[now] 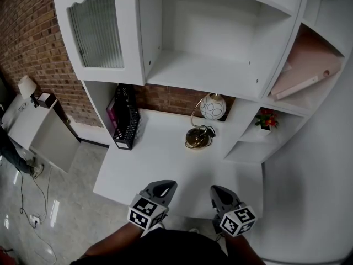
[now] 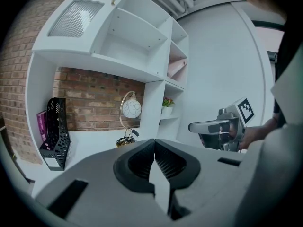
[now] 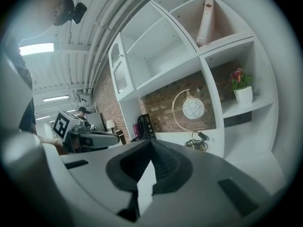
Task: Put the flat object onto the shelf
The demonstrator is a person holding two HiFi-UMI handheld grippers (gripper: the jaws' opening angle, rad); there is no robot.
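A flat pink folder (image 1: 302,70) leans slanted in the upper right compartment of the white shelf unit (image 1: 220,73). It also shows in the left gripper view, folder (image 2: 176,69), and in the right gripper view, folder (image 3: 206,20). My left gripper (image 1: 165,185) and right gripper (image 1: 216,191) hover side by side over the near edge of the white desk (image 1: 160,164), far below the folder. Both are shut with nothing between the jaws, as seen on the left gripper (image 2: 154,143) and the right gripper (image 3: 151,143).
On the desk stand a black file holder (image 1: 128,123) with a magenta book (image 1: 111,112), and a round white lamp (image 1: 213,106) with its cable. A potted flower (image 1: 266,120) sits on a low right shelf. A glass cabinet door (image 1: 96,32) hangs at upper left.
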